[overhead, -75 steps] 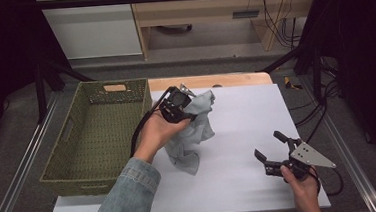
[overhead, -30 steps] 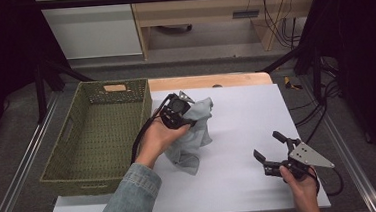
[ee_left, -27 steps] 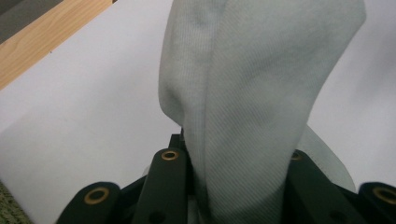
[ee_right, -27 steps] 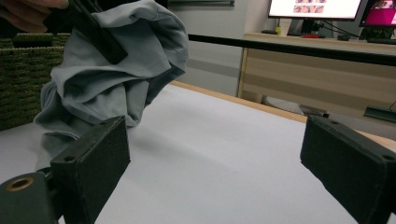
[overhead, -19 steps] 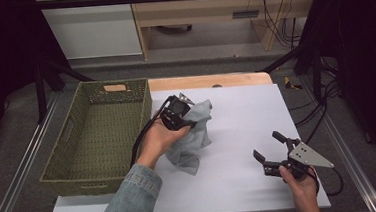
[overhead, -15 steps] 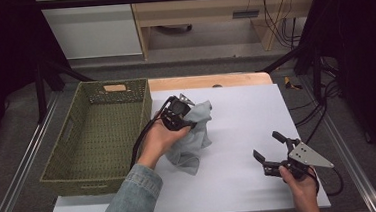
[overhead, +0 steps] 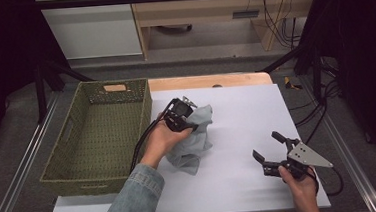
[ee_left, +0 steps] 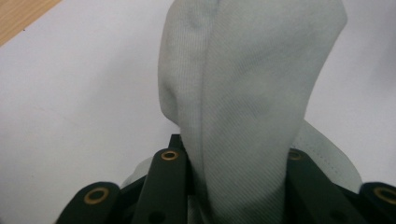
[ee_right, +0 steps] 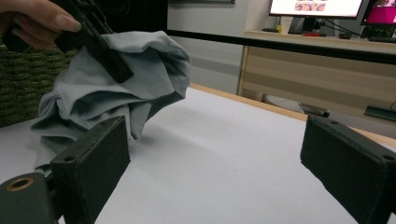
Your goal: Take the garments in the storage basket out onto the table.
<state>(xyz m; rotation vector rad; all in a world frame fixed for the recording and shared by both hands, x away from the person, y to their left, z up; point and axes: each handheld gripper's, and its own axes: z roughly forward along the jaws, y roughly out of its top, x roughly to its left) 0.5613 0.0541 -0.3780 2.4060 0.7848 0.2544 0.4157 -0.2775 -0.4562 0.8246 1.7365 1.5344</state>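
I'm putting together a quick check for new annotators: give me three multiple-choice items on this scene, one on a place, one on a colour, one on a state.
1. Where does the basket stand?
A. at the table's left side
B. on the white sheet's right half
C. under the right gripper

2. What colour is the cloth?
A. red
B. pale grey-blue
C. black

3. How is the left gripper?
A. open over the basket
B. lying unheld on the table
C. shut on the cloth

Answers:
1 A, the high view shows it left of the white sheet.
2 B, its folds look pale grey-blue.
3 C, the left gripper view shows its fingers clamping the fabric.
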